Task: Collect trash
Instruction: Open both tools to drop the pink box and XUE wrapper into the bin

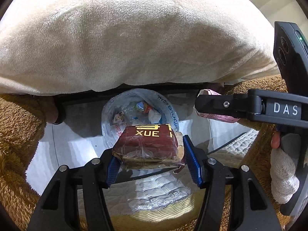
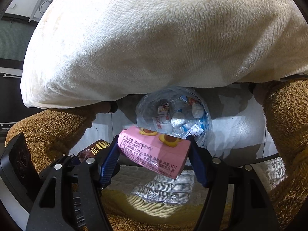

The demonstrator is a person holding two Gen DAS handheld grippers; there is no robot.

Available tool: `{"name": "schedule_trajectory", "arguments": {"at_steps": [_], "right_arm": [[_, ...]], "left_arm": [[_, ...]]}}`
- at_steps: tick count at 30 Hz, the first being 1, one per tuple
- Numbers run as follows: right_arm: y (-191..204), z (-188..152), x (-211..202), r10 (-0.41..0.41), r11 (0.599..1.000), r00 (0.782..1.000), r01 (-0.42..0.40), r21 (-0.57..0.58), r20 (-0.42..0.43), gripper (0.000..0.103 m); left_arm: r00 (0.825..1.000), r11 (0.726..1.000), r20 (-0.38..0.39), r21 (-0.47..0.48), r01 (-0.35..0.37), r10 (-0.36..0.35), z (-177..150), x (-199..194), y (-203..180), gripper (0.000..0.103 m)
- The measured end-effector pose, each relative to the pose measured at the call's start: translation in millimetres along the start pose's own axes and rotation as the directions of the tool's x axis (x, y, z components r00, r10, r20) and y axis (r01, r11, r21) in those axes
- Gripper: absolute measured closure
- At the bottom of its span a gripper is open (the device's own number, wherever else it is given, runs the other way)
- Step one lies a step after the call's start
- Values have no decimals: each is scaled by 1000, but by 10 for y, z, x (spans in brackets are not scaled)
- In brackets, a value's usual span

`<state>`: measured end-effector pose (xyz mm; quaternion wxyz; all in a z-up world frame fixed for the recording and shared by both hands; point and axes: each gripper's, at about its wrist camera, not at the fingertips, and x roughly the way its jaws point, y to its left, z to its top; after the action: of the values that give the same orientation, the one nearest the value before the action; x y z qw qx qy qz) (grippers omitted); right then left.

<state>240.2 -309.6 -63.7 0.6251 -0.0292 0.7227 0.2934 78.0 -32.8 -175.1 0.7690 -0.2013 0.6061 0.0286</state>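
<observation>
A big cream plush cushion (image 1: 134, 38) is filling the upper half of both views, its lower edge hanging just over the far rim of a clear plastic-lined round bin (image 1: 140, 113). Brown fuzzy fabric (image 1: 17, 134) is crowding in at nine and three o'clock, so the only open room is the narrow gap straight above the bin mouth.

The left gripper (image 1: 149, 152) is clamped on a crushed dark red cardboard packet with gold "XUE" lettering (image 1: 148, 144), its blue ribbed pads (image 1: 192, 159) pressing both sides; the packet is hovering at the bin's near rim, toward six o'clock of the opening. The right gripper (image 2: 152, 154) is clamped on a pink rectangular biscuit carton with printed text (image 2: 154, 152), tilted and likewise hanging at the bin's near edge, beside the other gripper at its nine o'clock.

Inside the bin are lying crumpled wrappers and white paper scraps (image 2: 181, 113).

Below, a white quilted mattress surface (image 1: 161, 190) is showing, with pale floor (image 2: 236, 132) around the bin.
</observation>
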Motion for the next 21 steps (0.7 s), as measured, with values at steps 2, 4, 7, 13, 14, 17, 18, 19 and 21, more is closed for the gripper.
{"name": "schedule_trajectory", "arguments": {"at_steps": [2, 4, 7, 13, 14, 17, 18, 19, 21], "right_arm": [[15, -8, 11, -4, 1000, 1000, 4, -4, -3, 35], [15, -12, 1, 3, 1000, 1000, -3, 5, 0, 34], [11, -10, -31, 17, 1000, 1000, -17, 14, 15, 22], [-1, -3, -66, 15, 1000, 1000, -16, 23, 23, 21], [-1, -2, -79, 15, 1000, 1000, -15, 21, 27, 22], [-7, -3, -110, 22, 999, 999, -23, 22, 38, 22], [-7, -9, -122, 25, 999, 999, -26, 20, 43, 22], [-7, -14, -133, 28, 999, 998, -29, 18, 47, 22], [-8, -36, -161, 37, 999, 998, -38, 9, 57, 22]], "left_arm": [[1000, 1000, -6, 3, -1, 1, -4, 6, -9, 44], [1000, 1000, -18, 1, 5, -5, -11, 14, -11, 44], [1000, 1000, -13, 10, -19, 19, -21, 25, -30, 33], [1000, 1000, 6, -4, -15, 15, -15, -20, 2, 32], [1000, 1000, 14, -9, -10, 10, -10, -37, 14, 32], [999, 1000, 39, -16, -3, 3, -11, -96, 36, 32], [999, 1000, 47, -18, -4, 5, -12, -113, 37, 32], [998, 1000, 54, -17, -7, 8, -12, -125, 41, 32], [997, 1000, 75, -11, 0, 1, -22, -177, 35, 32]]}}
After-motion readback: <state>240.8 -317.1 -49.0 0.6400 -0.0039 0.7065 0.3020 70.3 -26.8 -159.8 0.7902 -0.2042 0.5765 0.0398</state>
